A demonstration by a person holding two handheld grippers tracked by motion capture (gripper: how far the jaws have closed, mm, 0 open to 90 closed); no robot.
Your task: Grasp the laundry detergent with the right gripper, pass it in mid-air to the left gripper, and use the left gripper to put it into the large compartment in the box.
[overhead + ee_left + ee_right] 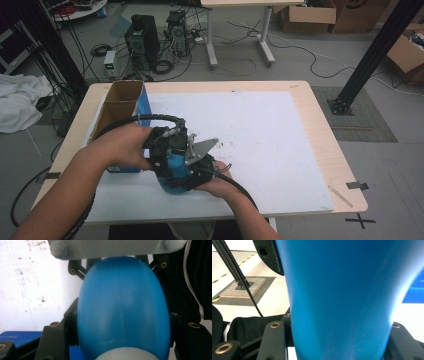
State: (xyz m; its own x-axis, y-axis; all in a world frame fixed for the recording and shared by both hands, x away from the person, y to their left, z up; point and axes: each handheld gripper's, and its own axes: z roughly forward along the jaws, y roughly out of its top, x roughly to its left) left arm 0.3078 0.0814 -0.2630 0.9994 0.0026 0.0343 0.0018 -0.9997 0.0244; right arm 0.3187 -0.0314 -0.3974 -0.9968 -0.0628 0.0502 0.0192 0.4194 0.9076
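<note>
- At the far left of the tabletop (310, 125), in the high view, an open cardboard box with blue sides (122, 102) stands at the edge of the white sheet (260, 140). It is just beside the person's left hand (122, 145).
- The left claw (167, 150) is closed around a blue plastic bottle (175, 172). In the left gripper view the rounded blue body (122, 307) sits between the two black jaws, which touch it on both sides, and a pale part, maybe a cap, shows at the bottom.
- The bottle is held above the front middle of the sheet, between both hands; I cannot tell whether its bottom touches the sheet.
- The right claw (200, 172) also holds the same bottle. In the right gripper view the blue wall (342, 300) narrows downward between its jaws and they press on it.
- The right hand (220, 182) supports this claw from below.
- My judgement of the risk: the surface is smooth and curved, so a jaw can slide along it if one hand pulls or twists harder than the other.
- If one claw releases too early, the bottle may swing and fall on the sheet, or knock the box.
- Strong pressure from both sides may also dent the plastic.
</note>
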